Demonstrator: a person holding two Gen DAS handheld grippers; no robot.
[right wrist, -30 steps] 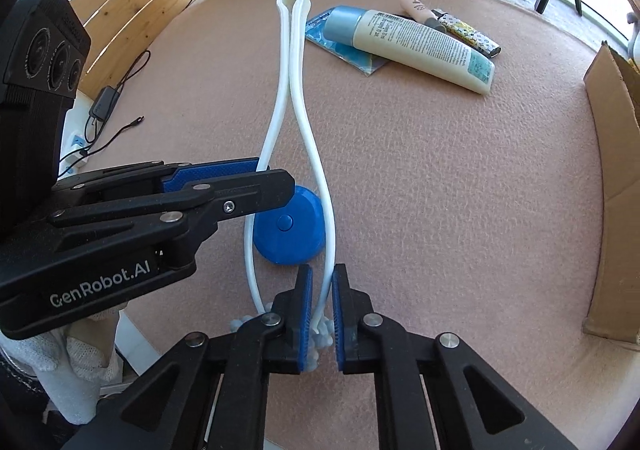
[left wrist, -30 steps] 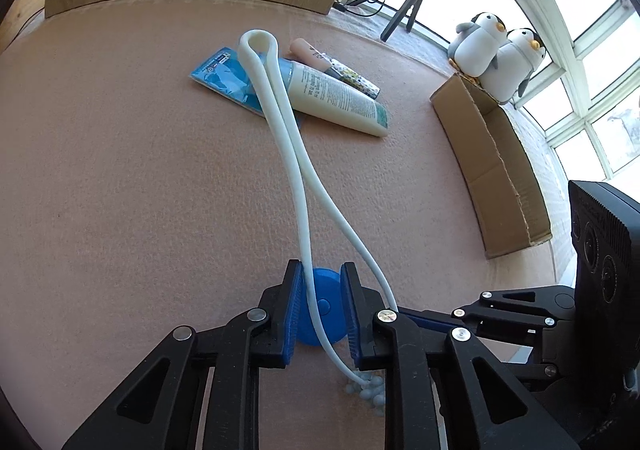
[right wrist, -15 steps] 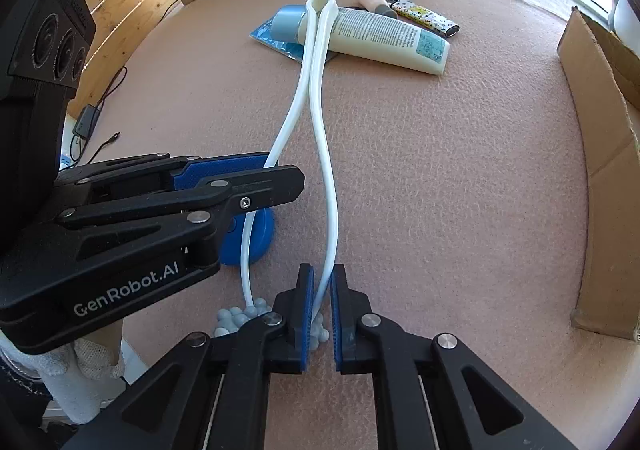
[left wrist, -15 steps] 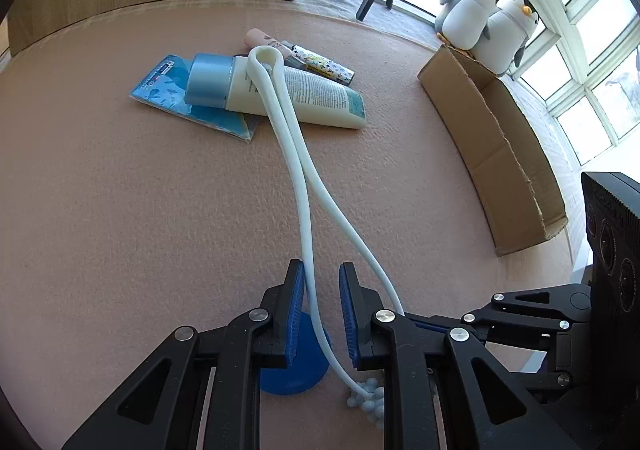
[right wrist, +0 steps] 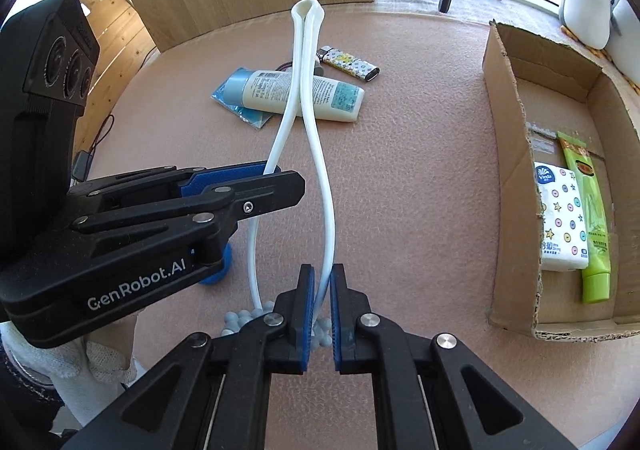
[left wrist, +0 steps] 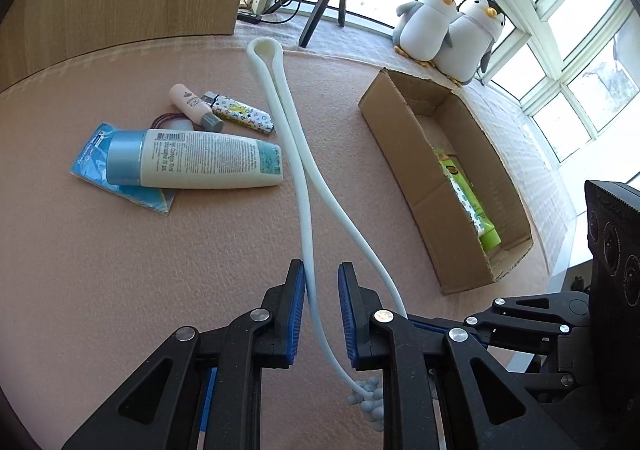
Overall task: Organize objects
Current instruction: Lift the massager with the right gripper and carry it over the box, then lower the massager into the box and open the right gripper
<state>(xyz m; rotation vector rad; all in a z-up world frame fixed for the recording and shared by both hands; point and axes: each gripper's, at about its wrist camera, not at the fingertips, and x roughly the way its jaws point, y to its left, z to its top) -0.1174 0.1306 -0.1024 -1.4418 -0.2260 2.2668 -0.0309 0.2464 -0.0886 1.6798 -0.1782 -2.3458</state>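
A long, soft white rubbery loop (right wrist: 320, 154) with beaded ends hangs lifted above the pink felt tabletop (right wrist: 420, 190). The right gripper (right wrist: 322, 306) is clamped on one strand; the left gripper (left wrist: 322, 310), marked "GenRobot.AI", stands slightly apart around the other. A cardboard box (right wrist: 508, 154) sits by the right edge.

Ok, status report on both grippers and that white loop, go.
Right gripper shut on white loop near its beaded end. Left gripper open, other strand between its fingers. Loop lifted above table. Cardboard box to the right, path unobstructed.
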